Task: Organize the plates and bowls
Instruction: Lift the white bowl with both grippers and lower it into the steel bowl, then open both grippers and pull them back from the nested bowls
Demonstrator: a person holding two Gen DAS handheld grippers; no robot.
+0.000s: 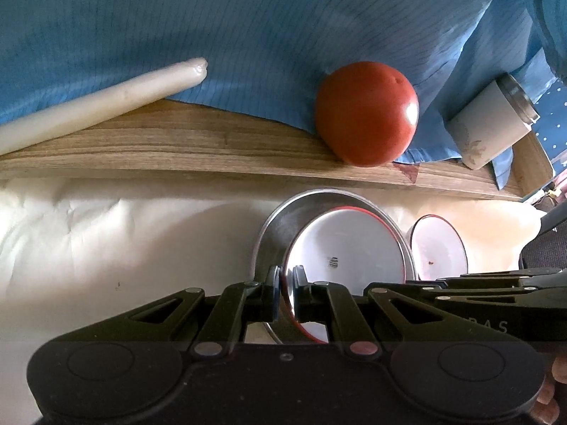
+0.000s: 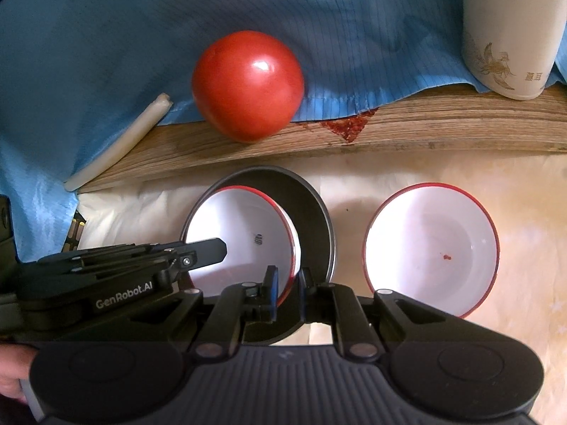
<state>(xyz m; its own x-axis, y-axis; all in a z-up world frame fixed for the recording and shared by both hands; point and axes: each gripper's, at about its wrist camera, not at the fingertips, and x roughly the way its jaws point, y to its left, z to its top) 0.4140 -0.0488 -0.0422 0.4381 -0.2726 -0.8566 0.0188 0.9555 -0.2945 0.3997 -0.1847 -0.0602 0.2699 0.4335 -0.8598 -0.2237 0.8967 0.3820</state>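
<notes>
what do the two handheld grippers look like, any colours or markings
Both are matte black plastic. The left gripper and right gripper have wide bodies with two round caps, silver pivot pins, angular linkage arms and blue pads on the fingers. White "GenRobot.AI" lettering marks the left one's side. No cables or sleeves are visible.

Red tomato (image 2: 248, 85) on wooden board (image 2: 425, 124); pale stick (image 1: 102, 102), perhaps candle; white cup (image 2: 510, 32); blue cloth (image 1: 248, 28).

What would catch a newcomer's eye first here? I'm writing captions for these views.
The glossy red tomato on the wooden board's edge against blue cloth. Below it, both grippers pinch a red-rimmed white bowl inside a metal pan; a second red-rimmed bowl sits to its right.
</notes>
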